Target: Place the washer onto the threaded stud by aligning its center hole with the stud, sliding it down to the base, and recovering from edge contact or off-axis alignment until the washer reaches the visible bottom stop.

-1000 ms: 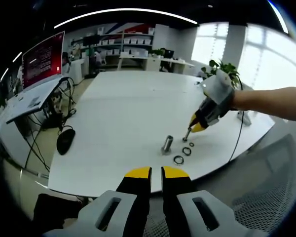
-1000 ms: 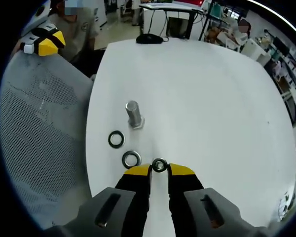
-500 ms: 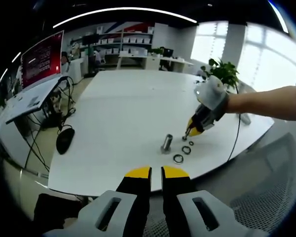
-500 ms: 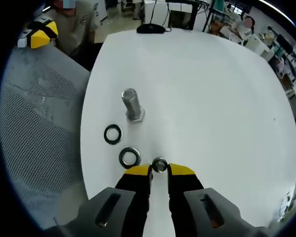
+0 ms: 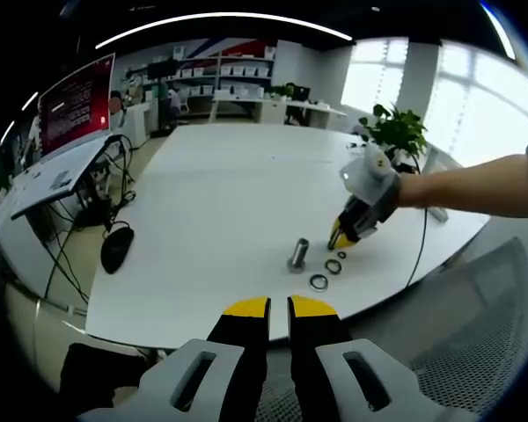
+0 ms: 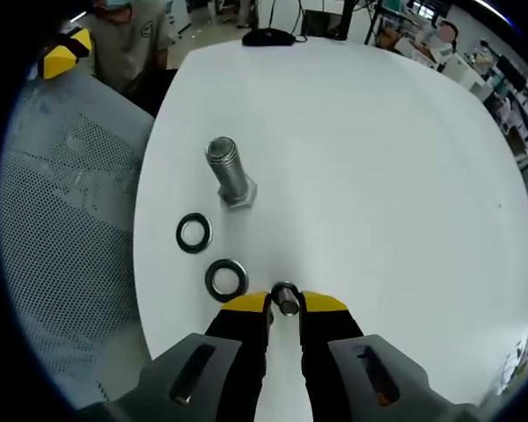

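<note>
The right gripper (image 6: 284,301), jaws pinching a small washer (image 6: 286,297) low over the white table (image 6: 378,176), sat near the upright threaded stud (image 6: 227,171), presumably for alignment, while the left gripper (image 5: 279,307) waited back, jaws nearly closed, holding nothing.

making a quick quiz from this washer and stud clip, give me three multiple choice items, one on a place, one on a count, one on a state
1. Where does the threaded stud stand?
A. on the white table
B. on the mesh chair
C. inside a tray

2. How many washers lie flat and loose on the table beside the stud?
A. none
B. two
C. five

3. What is the right gripper doing?
A. gaping wide with nothing in it
B. clamped on the stud
C. closed on a small washer

Answers: 1 A, the stud rises from the tabletop near its edge. 2 B, one loose washer and another lie there. 3 C, the small ring sits between its yellow tips.
</note>
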The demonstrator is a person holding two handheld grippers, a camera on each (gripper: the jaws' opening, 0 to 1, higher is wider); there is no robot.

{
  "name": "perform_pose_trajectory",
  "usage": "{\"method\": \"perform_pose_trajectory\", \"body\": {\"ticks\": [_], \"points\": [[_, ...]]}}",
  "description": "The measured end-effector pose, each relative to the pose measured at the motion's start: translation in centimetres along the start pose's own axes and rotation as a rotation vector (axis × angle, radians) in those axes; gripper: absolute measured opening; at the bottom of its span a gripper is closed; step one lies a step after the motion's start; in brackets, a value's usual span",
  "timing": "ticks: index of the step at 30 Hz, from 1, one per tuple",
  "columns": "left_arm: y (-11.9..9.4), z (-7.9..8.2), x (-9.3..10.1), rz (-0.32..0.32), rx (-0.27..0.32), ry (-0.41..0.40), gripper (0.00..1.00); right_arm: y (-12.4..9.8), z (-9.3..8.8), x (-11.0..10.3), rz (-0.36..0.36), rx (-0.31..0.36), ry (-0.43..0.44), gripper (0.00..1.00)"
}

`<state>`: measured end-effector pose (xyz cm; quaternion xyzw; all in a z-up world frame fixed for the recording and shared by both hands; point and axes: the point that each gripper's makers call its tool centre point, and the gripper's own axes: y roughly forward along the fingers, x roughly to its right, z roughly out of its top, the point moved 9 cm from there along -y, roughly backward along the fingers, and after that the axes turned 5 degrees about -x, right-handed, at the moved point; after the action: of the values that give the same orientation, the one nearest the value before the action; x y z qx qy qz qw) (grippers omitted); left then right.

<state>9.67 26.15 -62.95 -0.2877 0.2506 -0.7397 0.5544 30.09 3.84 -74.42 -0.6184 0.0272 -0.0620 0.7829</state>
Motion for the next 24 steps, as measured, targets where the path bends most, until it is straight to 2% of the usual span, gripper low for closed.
{"method": "perform_pose_trajectory", "body": {"ticks": [5, 9, 24], "points": [[0.0, 0.0, 0.0, 0.000, -0.002, 0.001, 0.05, 0.1, -0.1, -0.1, 0.016, 0.001, 0.000, 0.15], [0.0, 0.0, 0.0, 0.001, -0.001, 0.000, 0.05, 0.1, -0.4, -0.3, 0.012, -0.005, -0.016, 0.21], [0.0, 0.1, 0.0, 0.000, 0.005, 0.001, 0.05, -0.4, -2.3, -0.9, 0.027, 0.002, 0.037, 0.21]]}}
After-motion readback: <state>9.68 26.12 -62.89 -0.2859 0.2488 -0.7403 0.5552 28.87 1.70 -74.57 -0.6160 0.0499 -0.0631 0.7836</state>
